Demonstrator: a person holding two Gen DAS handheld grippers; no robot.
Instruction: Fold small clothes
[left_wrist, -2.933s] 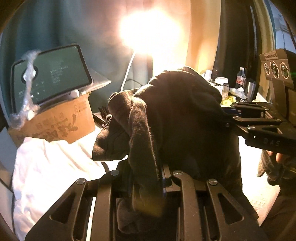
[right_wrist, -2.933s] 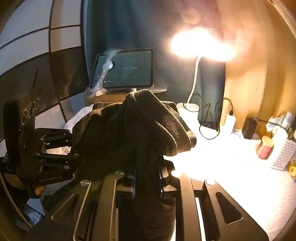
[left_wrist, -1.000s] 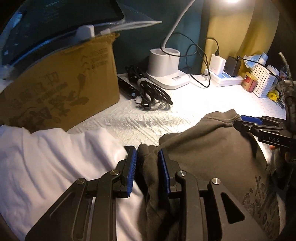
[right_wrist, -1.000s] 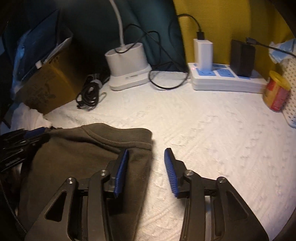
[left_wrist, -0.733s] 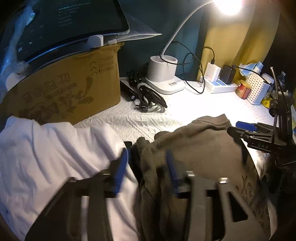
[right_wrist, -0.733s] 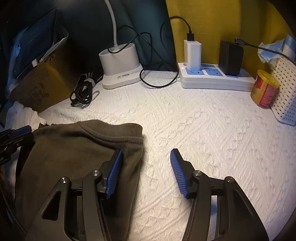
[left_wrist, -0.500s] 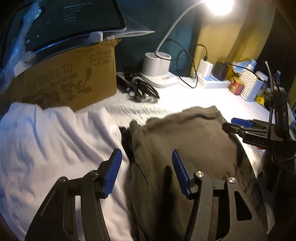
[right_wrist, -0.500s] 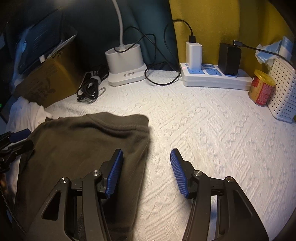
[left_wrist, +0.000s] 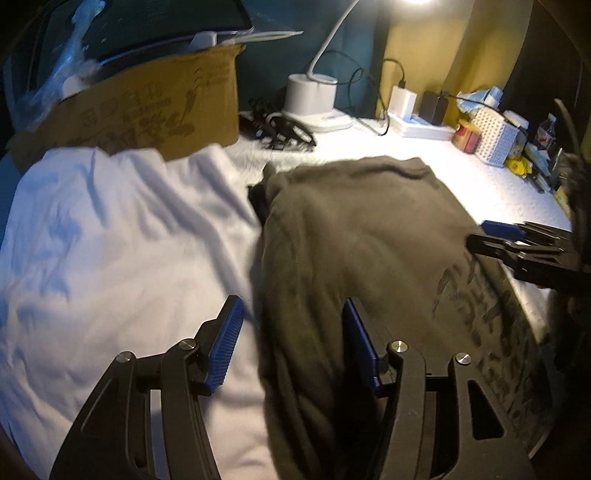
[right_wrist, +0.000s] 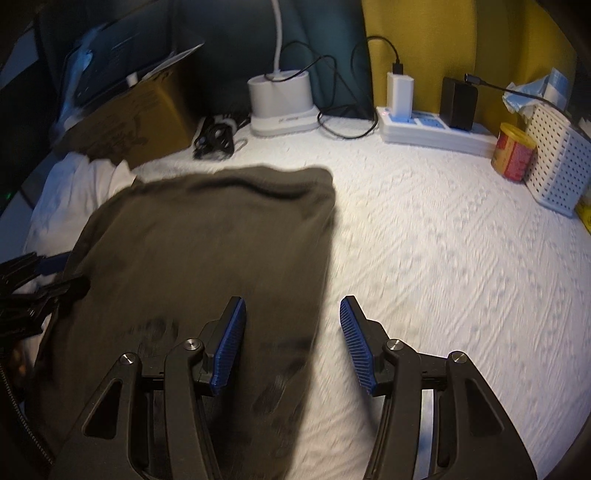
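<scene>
Left gripper (left_wrist: 291, 345): jaws standing spread, having just been opening; the dark shirt's left edge is lying between the blue pads, nothing pinched.
Right gripper (right_wrist: 291, 341): jaws also spread apart, having just been opening; the shirt's right edge is running up between the 2 pads, not clamped.
Dark shirt (right_wrist: 207, 236): olive-brown, lying flat on the white textured cover (right_wrist: 443, 258), collar end pointing toward the lamp base (right_wrist: 280, 103), a dark print showing near the hem.
White garment (left_wrist: 110, 240): spreading out just beside the shirt's left edge, touching it, in front of the cardboard box (left_wrist: 147, 114).
Back edge: power strip (right_wrist: 436, 133), red-and-yellow can (right_wrist: 513, 151), white perforated basket (right_wrist: 557, 162).
</scene>
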